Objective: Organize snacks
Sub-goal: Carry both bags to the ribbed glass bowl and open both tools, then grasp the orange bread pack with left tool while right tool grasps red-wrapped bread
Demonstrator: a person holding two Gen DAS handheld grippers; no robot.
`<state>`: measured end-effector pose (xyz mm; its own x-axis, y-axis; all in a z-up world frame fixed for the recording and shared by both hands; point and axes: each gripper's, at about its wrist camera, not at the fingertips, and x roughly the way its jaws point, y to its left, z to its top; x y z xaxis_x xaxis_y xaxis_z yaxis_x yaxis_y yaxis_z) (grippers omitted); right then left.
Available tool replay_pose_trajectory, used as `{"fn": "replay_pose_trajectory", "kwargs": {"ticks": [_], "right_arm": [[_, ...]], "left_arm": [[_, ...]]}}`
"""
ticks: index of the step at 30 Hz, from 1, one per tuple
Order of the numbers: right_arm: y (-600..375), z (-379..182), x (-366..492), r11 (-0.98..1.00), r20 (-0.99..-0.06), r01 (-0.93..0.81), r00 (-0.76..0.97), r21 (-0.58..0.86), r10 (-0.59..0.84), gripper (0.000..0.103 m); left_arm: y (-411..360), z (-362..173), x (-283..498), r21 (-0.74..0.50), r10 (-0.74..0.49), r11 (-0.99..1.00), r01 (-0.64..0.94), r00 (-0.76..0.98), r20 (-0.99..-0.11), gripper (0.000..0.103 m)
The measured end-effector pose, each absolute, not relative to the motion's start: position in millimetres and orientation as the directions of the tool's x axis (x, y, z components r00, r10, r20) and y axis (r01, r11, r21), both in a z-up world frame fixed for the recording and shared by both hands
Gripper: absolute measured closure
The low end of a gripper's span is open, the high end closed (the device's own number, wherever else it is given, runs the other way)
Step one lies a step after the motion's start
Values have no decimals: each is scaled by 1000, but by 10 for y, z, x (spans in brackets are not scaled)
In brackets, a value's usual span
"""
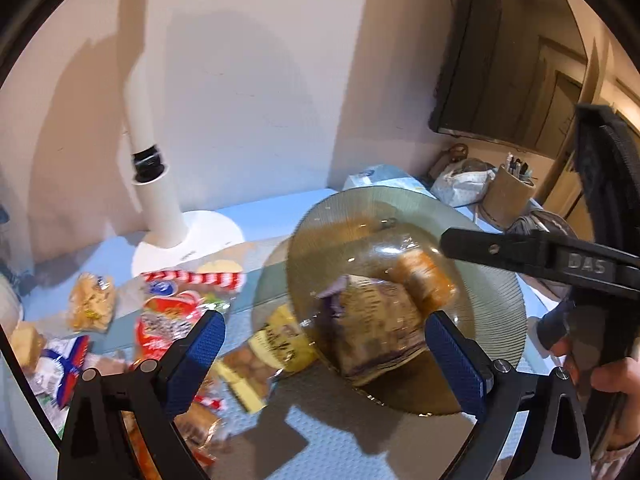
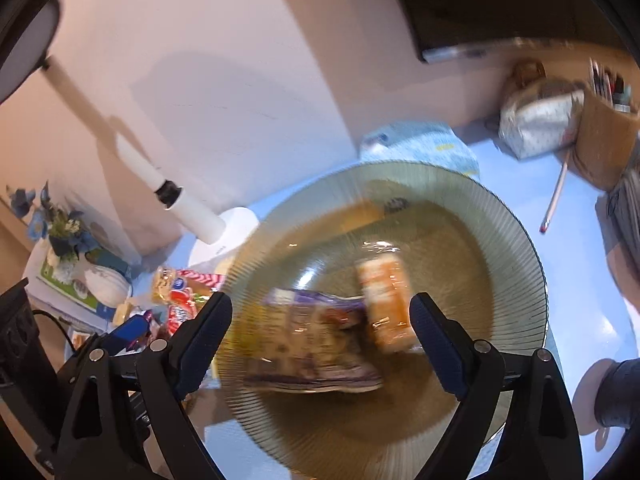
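Observation:
A ribbed clear glass bowl point(image 1: 500, 300) point(image 2: 516, 240) stands on the pale blue table. Inside it lie a purple snack packet point(image 1: 376, 328) point(image 2: 316, 344) and an orange one point(image 1: 424, 276) point(image 2: 386, 304). My left gripper point(image 1: 326, 364) is open, its blue pads wide apart on either side of the purple packet and not pressing it. My right gripper point(image 2: 320, 344) is open above the bowl, with both packets showing between its pads. In the left wrist view a black finger point(image 1: 500, 248) of the right gripper reaches over the bowl's right rim. Loose snack packets point(image 1: 168, 320) lie in a heap left of the bowl.
A white lamp base point(image 1: 188, 240) and its stem stand behind the snack heap by the wall. A light blue tissue pack point(image 1: 384, 178), a cloth pouch point(image 1: 460, 184) and a brown pen cup point(image 1: 508, 200) sit beyond the bowl. A pencil point(image 2: 554, 200) lies at the right; flowers point(image 2: 60, 232) at the far left.

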<state>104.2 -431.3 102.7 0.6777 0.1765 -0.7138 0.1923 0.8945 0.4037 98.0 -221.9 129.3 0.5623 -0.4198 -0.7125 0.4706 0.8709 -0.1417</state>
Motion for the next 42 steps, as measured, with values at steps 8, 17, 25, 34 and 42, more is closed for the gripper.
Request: {"fn": "replay_pose_trajectory", "kwargs": {"ticks": [8, 17, 25, 34, 42], "right_arm": [[-3655, 1364, 994, 919, -650, 59, 725, 390, 229, 11], [-2658, 1333, 897, 937, -626, -99, 719, 336, 301, 5], [-1995, 909, 915, 942, -642, -196, 692, 272, 330, 5], [-1608, 274, 987, 948, -707, -310, 654, 74, 269, 5], [-1578, -166, 1218, 950, -798, -313, 569, 16, 201, 0]], "left_arm": [[-1487, 1355, 929, -120, -330, 926, 358, 614, -717, 4], [-342, 1224, 756, -85, -193, 978, 192, 655, -731, 3], [333, 724, 587, -159, -183, 983, 94, 610, -771, 3], [287, 258, 473, -214, -291, 956, 200, 567, -771, 2], [363, 82, 509, -338, -398, 916, 215, 584, -708, 0]]}}
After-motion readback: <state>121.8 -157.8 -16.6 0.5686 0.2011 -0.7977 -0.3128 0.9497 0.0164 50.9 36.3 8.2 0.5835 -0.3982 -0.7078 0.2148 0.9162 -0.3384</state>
